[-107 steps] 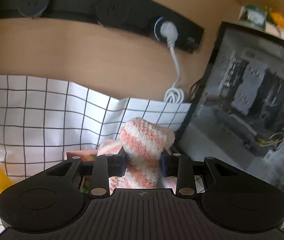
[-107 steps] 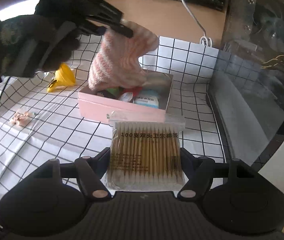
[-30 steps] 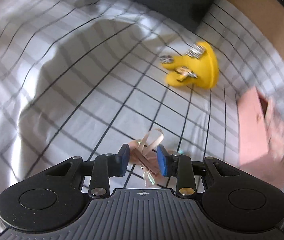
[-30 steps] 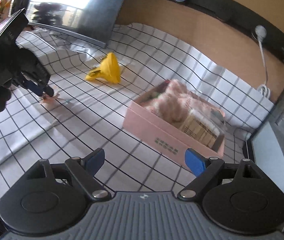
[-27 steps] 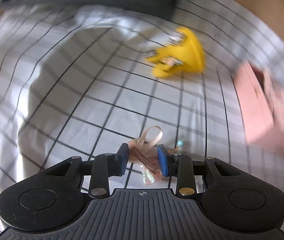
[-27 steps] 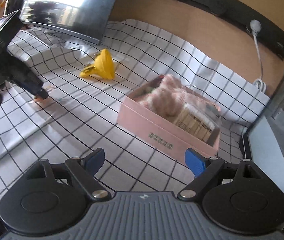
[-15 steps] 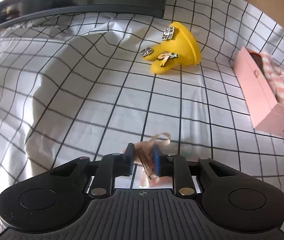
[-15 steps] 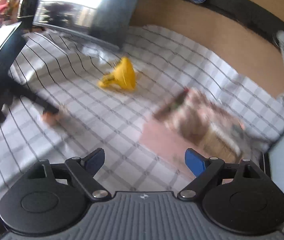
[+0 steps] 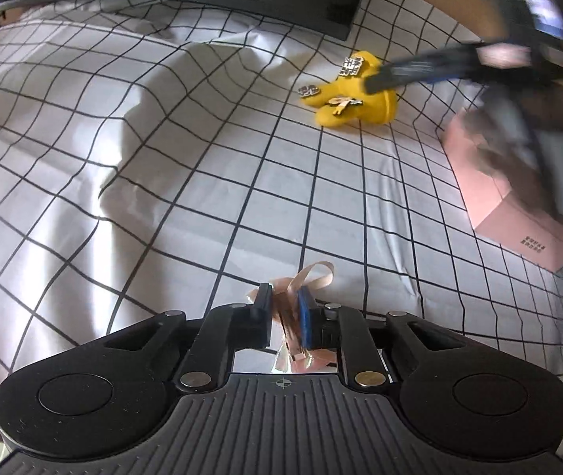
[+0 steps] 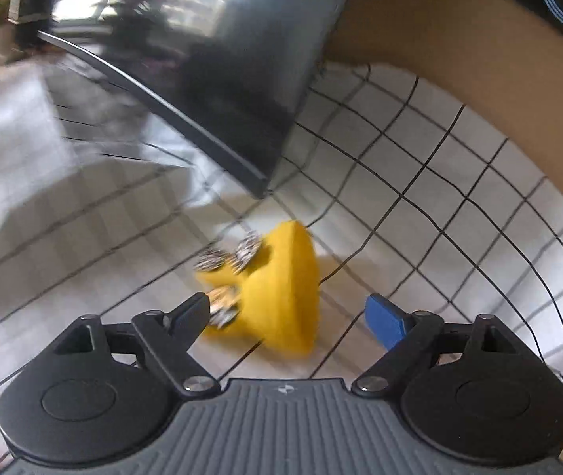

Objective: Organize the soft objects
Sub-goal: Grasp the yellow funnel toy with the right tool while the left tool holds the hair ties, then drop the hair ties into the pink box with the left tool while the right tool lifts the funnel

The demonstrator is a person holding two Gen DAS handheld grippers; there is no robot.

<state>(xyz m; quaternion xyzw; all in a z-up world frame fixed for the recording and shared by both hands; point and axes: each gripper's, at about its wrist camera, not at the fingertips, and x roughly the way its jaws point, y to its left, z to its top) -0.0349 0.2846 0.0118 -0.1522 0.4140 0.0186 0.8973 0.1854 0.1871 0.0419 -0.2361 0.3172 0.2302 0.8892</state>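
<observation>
Only from the left wrist: left claw [image 9: 284, 305] clamped on pink ribbon [image 9: 310, 277]; right claw [image 10: 286, 312] closing, astride yellow toy [image 10: 281, 293].

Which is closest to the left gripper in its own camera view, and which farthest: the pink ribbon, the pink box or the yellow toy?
1. Pink ribbon: clamped in the left gripper.
2. Pink box: right side.
3. Yellow toy: far, upper right.

On the surface [image 9: 202, 198], the ribbon [image 9: 305, 277] lies nearest, the toy [image 9: 356, 95] behind it, the box [image 9: 519, 213] right
</observation>
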